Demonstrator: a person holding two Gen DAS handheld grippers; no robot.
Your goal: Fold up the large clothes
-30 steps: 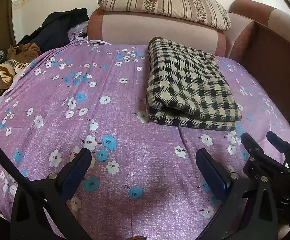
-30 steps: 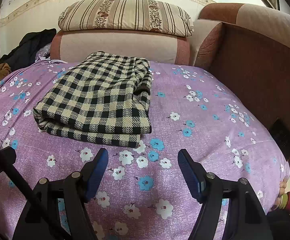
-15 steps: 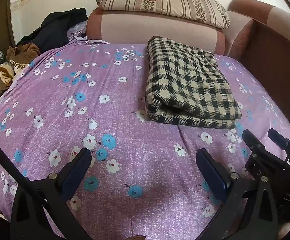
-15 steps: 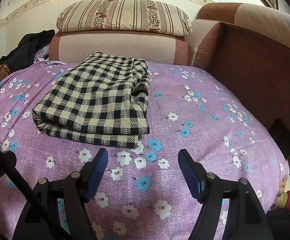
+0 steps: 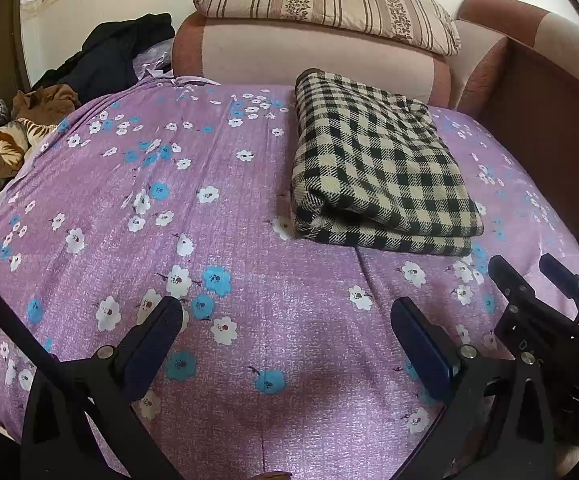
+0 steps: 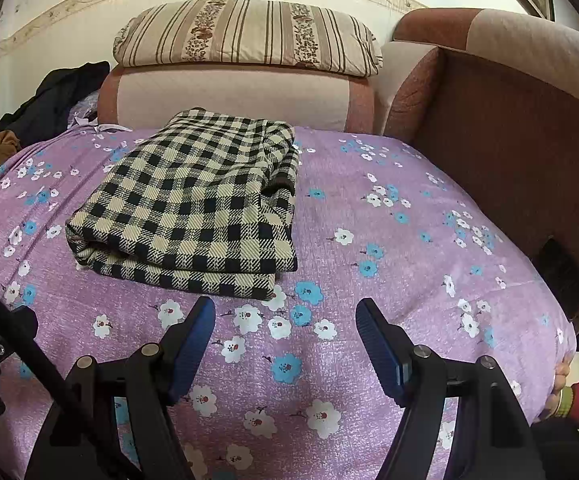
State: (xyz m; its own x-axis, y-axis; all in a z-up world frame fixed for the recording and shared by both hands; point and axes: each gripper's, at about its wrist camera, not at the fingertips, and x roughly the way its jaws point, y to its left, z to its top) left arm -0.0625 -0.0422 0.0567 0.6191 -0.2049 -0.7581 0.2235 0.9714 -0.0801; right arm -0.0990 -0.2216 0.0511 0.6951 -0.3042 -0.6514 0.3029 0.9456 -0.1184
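Note:
A black-and-cream checked garment (image 5: 373,164) lies folded into a thick rectangle on the purple flowered bed cover (image 5: 217,248). It also shows in the right wrist view (image 6: 197,204). My left gripper (image 5: 285,320) is open and empty, hovering over the cover in front of and left of the garment. My right gripper (image 6: 285,320) is open and empty, just in front of the garment's near edge. Part of the right gripper's body (image 5: 537,312) shows at the right of the left wrist view.
A striped pillow (image 6: 245,36) rests on the pink and brown headboard cushion (image 6: 233,96). A brown padded side wall (image 6: 501,120) runs along the right. A pile of dark and patterned clothes (image 5: 69,88) lies at the far left.
Both views have drifted very slightly toward the folded garment. Both grippers stay open and nothing was touched.

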